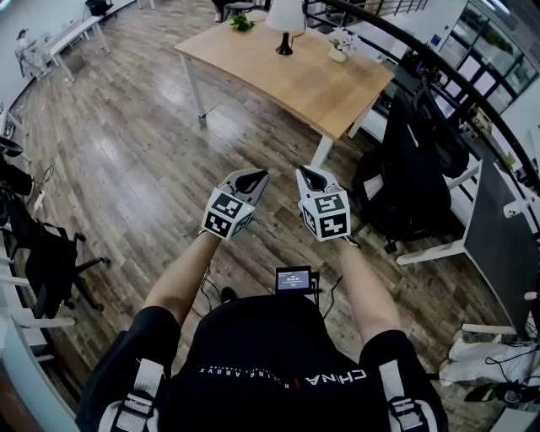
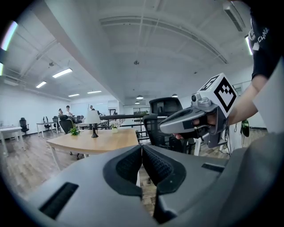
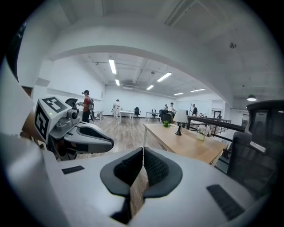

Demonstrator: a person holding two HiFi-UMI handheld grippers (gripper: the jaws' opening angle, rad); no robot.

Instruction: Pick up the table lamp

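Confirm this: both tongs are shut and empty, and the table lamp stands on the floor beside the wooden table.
Wrong: the table lamp stands on the wooden table, not the floor, as the head view shows. The left tongs and right tongs are shut and empty.

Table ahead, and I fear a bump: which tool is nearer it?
Right. The right tool sits short of the near corner of the table, not touching. The left tool is beside it, further left of that corner.
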